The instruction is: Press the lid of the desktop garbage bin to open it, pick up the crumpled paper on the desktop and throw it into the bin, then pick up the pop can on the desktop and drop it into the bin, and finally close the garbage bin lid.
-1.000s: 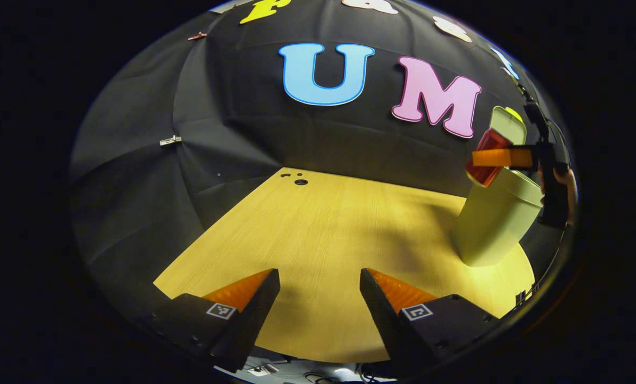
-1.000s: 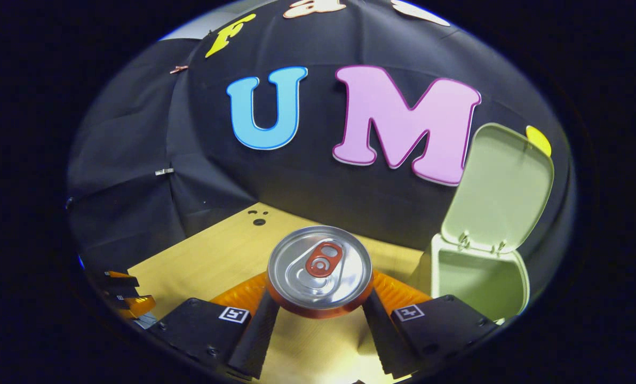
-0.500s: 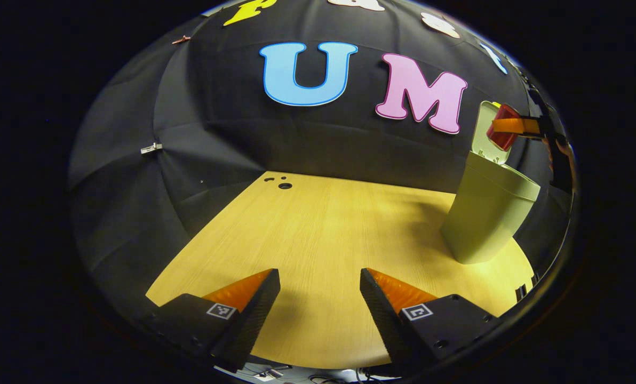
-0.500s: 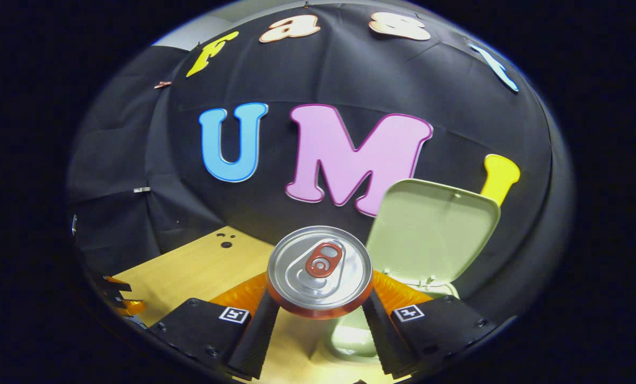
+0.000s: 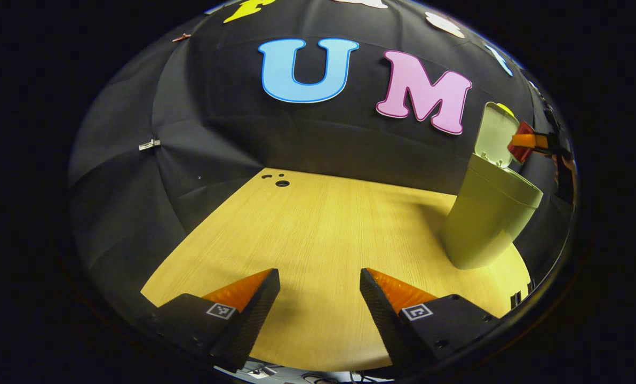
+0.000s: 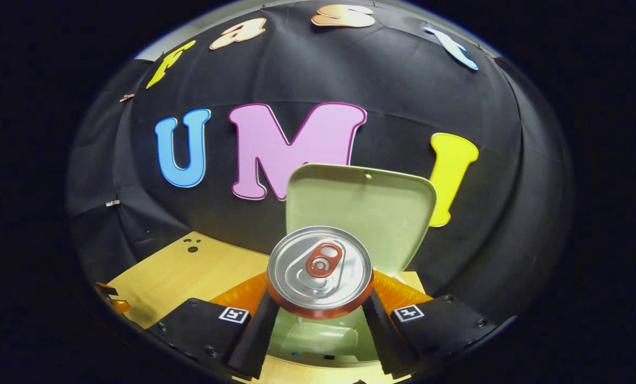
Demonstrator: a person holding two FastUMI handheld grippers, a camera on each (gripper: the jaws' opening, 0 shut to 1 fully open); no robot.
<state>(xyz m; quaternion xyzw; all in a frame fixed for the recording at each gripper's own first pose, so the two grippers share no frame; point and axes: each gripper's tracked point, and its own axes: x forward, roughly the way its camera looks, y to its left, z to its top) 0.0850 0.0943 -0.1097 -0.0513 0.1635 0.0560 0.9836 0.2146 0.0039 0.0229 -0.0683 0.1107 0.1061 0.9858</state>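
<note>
- your right gripper (image 6: pixel 318 314) has both fingers pressed on the sides of the can (image 6: pixel 319 271), which it holds top-end toward the camera, over the mouth of the bin (image 6: pixel 323 338).
- the lid (image 6: pixel 360 208) stands up open just behind the can, and the bin's pale inside shows directly below it.
- in the left gripper view the bin (image 5: pixel 486 218) sits at the far right of the table (image 5: pixel 318 234), with the can (image 5: pixel 521 149) a small red shape up beside the raised lid (image 5: pixel 494 133).
- your left gripper (image 5: pixel 318 304) hangs low over bare table, well apart from the bin, its jaws spread with nothing between them.
- the crumpled paper can't be made out; something small lies in the bin's bottom, too dim to name.
- likely risk: the can looks close to the lid, so letting go while drifting forward could knock it against the lid and tip the lid shut.
- releasing too near the front rim could bounce the can back onto the table.
- a light bin may shift if bumped, and your left gripper is too far to steady it.
</note>
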